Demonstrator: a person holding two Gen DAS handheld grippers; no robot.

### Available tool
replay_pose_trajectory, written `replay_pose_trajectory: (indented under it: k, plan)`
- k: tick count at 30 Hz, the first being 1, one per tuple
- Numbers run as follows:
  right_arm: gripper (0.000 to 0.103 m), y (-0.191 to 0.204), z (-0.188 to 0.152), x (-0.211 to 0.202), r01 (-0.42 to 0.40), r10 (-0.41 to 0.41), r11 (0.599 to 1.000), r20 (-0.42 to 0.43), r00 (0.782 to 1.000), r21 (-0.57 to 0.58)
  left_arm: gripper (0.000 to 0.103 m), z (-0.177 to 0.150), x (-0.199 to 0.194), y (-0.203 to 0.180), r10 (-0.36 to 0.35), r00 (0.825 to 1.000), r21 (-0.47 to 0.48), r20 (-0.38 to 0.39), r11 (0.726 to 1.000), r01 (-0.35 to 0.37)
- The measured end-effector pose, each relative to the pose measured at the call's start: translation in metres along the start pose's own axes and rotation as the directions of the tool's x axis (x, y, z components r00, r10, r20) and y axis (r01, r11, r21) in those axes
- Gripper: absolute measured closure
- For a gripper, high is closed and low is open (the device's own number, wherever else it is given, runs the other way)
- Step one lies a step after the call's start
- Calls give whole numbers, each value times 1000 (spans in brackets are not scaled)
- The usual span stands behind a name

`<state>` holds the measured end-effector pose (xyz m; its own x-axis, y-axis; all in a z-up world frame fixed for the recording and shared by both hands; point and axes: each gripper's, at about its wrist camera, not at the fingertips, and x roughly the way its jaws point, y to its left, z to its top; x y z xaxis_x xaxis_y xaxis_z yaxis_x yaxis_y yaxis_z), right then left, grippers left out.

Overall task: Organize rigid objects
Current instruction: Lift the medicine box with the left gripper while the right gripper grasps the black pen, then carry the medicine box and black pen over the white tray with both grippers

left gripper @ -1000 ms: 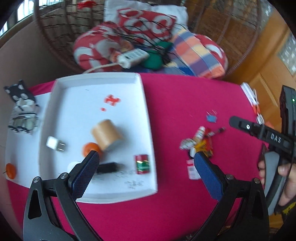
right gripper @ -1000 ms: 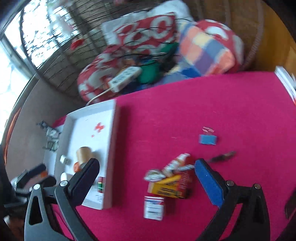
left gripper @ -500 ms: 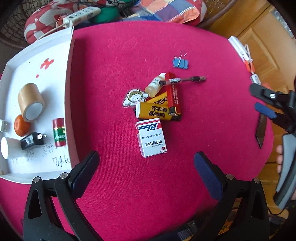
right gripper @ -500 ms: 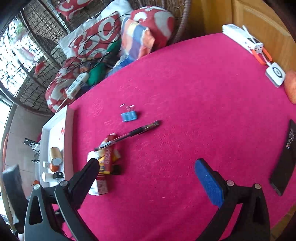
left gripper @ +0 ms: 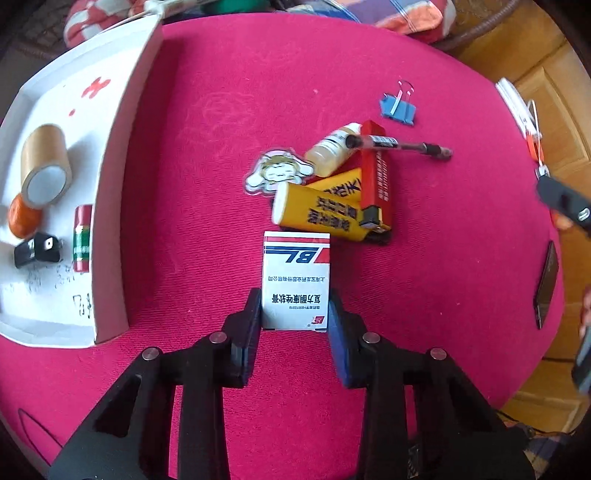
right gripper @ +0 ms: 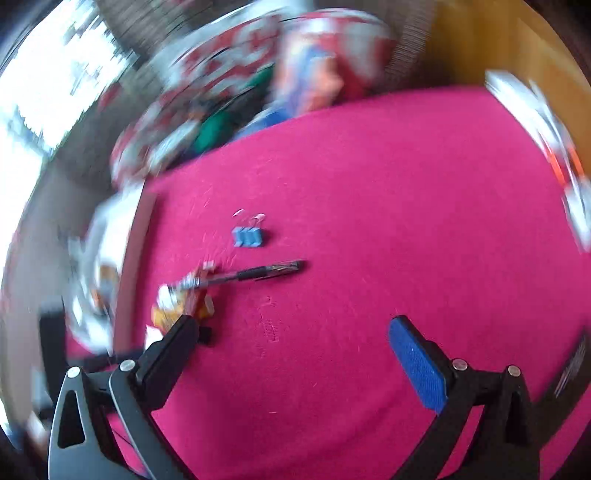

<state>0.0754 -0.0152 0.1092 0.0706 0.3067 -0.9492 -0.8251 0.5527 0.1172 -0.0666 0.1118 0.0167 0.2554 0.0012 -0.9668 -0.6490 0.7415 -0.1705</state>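
With several items already in the white tray (left gripper: 110, 192), I've got my left tongs (left gripper: 294, 314) pinching the white box (left gripper: 295, 273) on the pink tabletop (left gripper: 207, 155); right tongs (right gripper: 291, 343) spread, empty. Yellow tubes (left gripper: 317, 214), pen (left gripper: 402, 144), blue clip (left gripper: 399, 109) left. Cushions (right gripper: 314, 81) behind, blurred.

Round table under a magenta cloth (left gripper: 207, 122) — nap visible, faint scuffs. Beyond the far edge: red-and-white patterned cushions (right gripper: 236, 62) and a plaid one (left gripper: 413, 14), lying in a wicker seat (right gripper: 406, 48). White power strip (left gripper: 166, 4) with cord at the cushions, partly cut off. Wooden door panels (left gripper: 546, 96) to the right. Bright window (right gripper: 48, 88) at upper left in the right wrist view — heavily blurred.
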Motion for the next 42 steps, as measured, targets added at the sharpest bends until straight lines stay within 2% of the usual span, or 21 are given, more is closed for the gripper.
replay_pose_trajectory:
  k: [2,5,7,11,12,15,17,18,20,22,25,29,31,34,37,40,42]
  plan:
    - [0,19,9,11,74,-76,982,-3,997,-176,71,-3,-6,6,-1,1000,-20,23,1000,1]
    - [2,36,22,29,42,-55,942,-31,998,-333,71,-11,-17,15,-8,999,-60,52,998,12]
    - [21,48,28,41,22,-52,902,-56,997,-431,71,-16,-26,21,-8,998,-82,70,997,14]
    - [42,73,28,74,-53,-44,809,-149,988,-586,71,-28,-41,30,-10,996,-130,92,991,22]
    - [53,78,28,81,-72,-41,793,-170,985,-605,71,-31,-44,32,-6,995,-139,96,990,20]
    - [55,88,25,93,-68,-66,739,-172,983,-671,71,-39,-52,36,0,995,-161,101,987,17]
    - [63,95,23,103,-53,-99,712,-175,980,-700,71,-44,-55,38,2,995,-179,100,984,16]
    - [78,96,24,109,-65,-104,716,-198,975,-695,71,-48,-56,39,2,995,-184,100,983,16]
    - [85,98,29,110,-84,-82,745,-216,973,-662,71,-45,-58,38,-1,995,-195,103,981,21]
    - [96,98,30,109,-90,-79,753,-225,971,-652,71,-44,-62,41,-2,994,-199,112,980,25]
    - [96,89,28,96,-121,-30,794,-237,971,-596,71,-39,-69,40,-10,990,-194,137,980,37]
    - [96,71,29,60,-212,130,887,-218,967,-411,71,-28,-85,34,-32,981,-168,189,984,64]
    - [96,63,28,36,-261,211,909,-182,960,-325,71,-21,-99,29,-30,972,-138,234,988,64]
    - [96,58,29,-1,-314,300,916,-95,949,-248,71,-12,-127,22,-14,950,-91,311,995,44]
    - [96,62,35,-42,-355,366,910,10,931,-215,71,-5,-162,19,1,917,-59,400,998,24]
    - [96,68,52,-85,-389,420,897,133,898,-211,71,-1,-206,21,26,867,-50,497,999,-1]
    - [96,74,57,-113,-396,442,889,205,873,-231,71,-1,-239,28,56,818,-60,572,998,-26]
